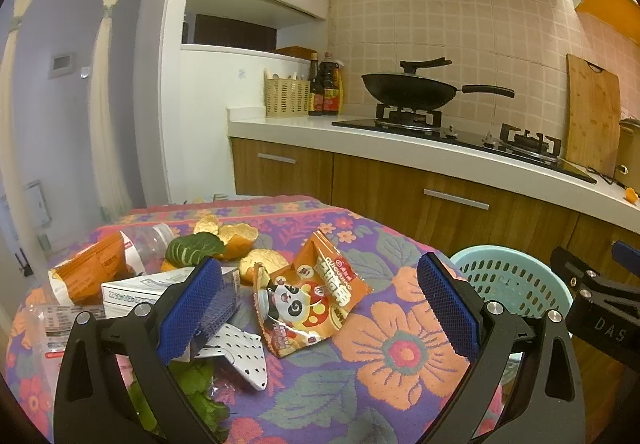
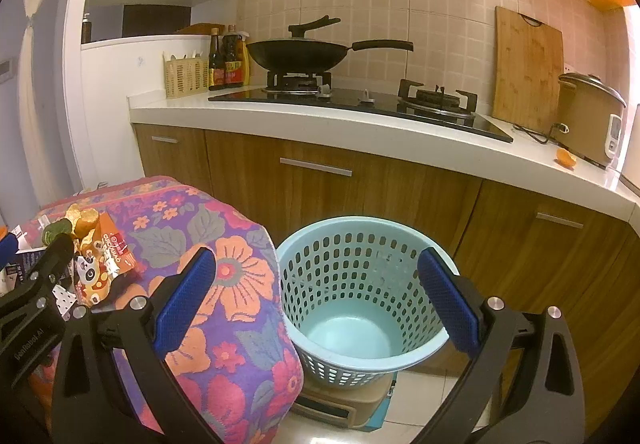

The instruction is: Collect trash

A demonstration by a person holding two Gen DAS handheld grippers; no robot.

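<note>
Both claws stand wide open with nothing between their blue pads, so none of the trash is collected yet. My left gripper [image 1: 320,300] hovers low over the flowered tablecloth [image 1: 400,356], and the orange panda snack wrapper [image 1: 310,292] lies between its 2 fingers, nearer the left one. Crowding that left finger [image 1: 192,308] are a white spotted paper scrap [image 1: 240,352], a small white carton [image 1: 140,290] and some green leaves [image 1: 200,388] below it. If I close here, I judge the pad could snag the paper or carton along with the wrapper, or the crinkled foil could slip out and skid off the cloth.

Beyond the left claw lie orange peels [image 1: 240,236], a green leaf [image 1: 192,250] and a clear bottle with an orange label [image 1: 112,264]; a careless sweep could scatter them off the far edge.

My right gripper [image 2: 316,300] hangs over the light blue basket [image 2: 400,244], which looks empty and stands just beside the table's edge, on a low beige stand [image 2: 344,404]. Bumping its rim could tip it off that perch. Anything released short of the rim would drop to the floor tiles [image 2: 424,396].
</note>
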